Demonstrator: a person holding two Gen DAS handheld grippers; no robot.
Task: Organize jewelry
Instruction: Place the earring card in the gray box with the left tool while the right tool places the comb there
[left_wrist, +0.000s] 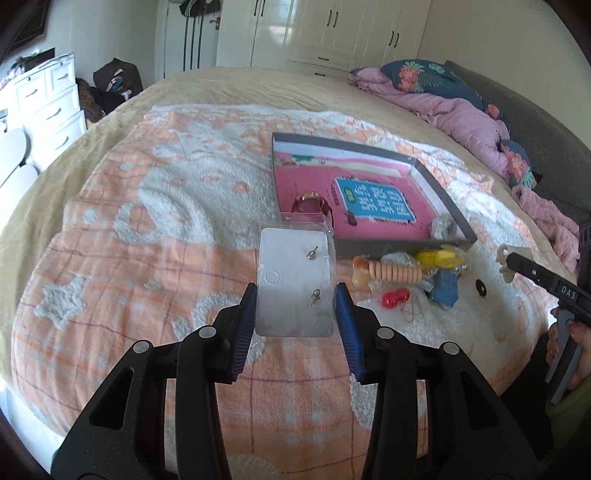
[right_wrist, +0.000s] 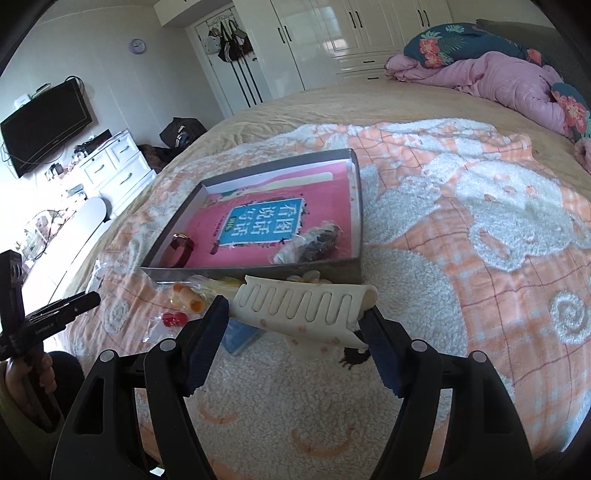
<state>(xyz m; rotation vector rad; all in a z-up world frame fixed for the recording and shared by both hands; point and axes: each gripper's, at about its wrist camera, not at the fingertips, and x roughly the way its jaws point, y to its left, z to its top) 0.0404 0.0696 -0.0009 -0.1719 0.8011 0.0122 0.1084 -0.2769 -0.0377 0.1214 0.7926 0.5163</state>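
Observation:
My left gripper (left_wrist: 295, 291) is shut on a clear packet with a white earring card (left_wrist: 293, 284) carrying two small studs, held above the blanket. My right gripper (right_wrist: 295, 314) is shut on a cream hair clip (right_wrist: 303, 306) with a wavy slot, held just in front of the grey box (right_wrist: 356, 206). The box (left_wrist: 448, 205) has a pink book as its floor, and on it lie a dark red watch (right_wrist: 181, 245) and a bagged trinket (right_wrist: 314, 240). The watch (left_wrist: 314, 206) shows behind the card. Loose pieces lie before the box: a peach coil hair tie (left_wrist: 395, 273), yellow items (left_wrist: 441, 258), red beads (left_wrist: 395, 298).
Everything sits on an orange and white fleece blanket (left_wrist: 147, 229) over a bed. Pink bedding and floral pillows (left_wrist: 461, 110) are piled at the far right. White drawers (left_wrist: 48, 110) and a wall television (right_wrist: 44, 129) stand to the left. A blue packet (left_wrist: 445, 291) lies among the loose pieces.

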